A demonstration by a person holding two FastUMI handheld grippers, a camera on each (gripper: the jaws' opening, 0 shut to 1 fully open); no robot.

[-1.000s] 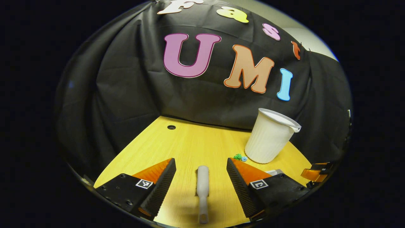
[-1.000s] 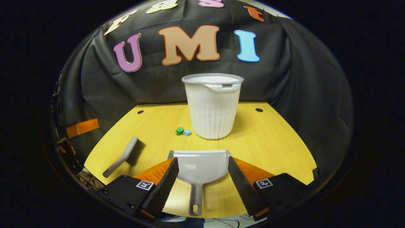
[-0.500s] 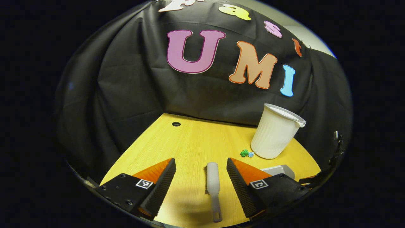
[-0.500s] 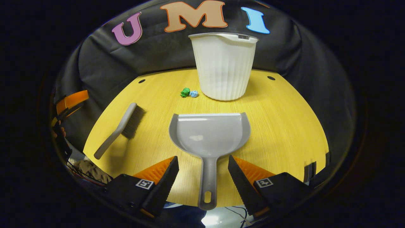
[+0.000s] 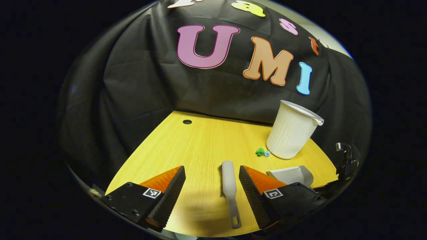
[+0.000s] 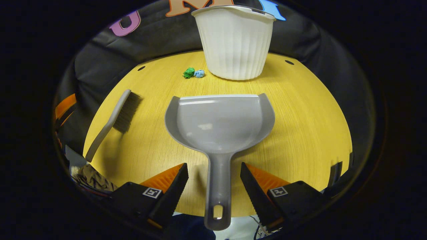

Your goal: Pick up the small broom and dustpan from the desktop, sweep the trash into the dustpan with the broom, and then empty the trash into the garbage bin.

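1. The left gripper (image 5: pixel 212 181) hangs over the yellow wood-grain desktop (image 5: pixel 186 150) with its fingers spread wide, holding nothing.
2. The small grey plastic broom (image 5: pixel 229 186) lies on the desktop between those fingers, closer to the right one, handle end nearest the camera; no contact is visible.
3. The right gripper (image 6: pixel 214 181) is likewise spread wide, and the handle of the grey plastic dustpan (image 6: pixel 220 123) runs through the gap without touching either finger.
4. The dustpan lies flat on the desktop, its mouth facing the white ribbed plastic garbage bin (image 6: pixel 235 41), which stands upright near the back.
5. A crumpled green paper scrap (image 6: pixel 188 72) and a crumpled blue paper scrap (image 6: pixel 199 73) lie touching each other, just beside the bin's base.
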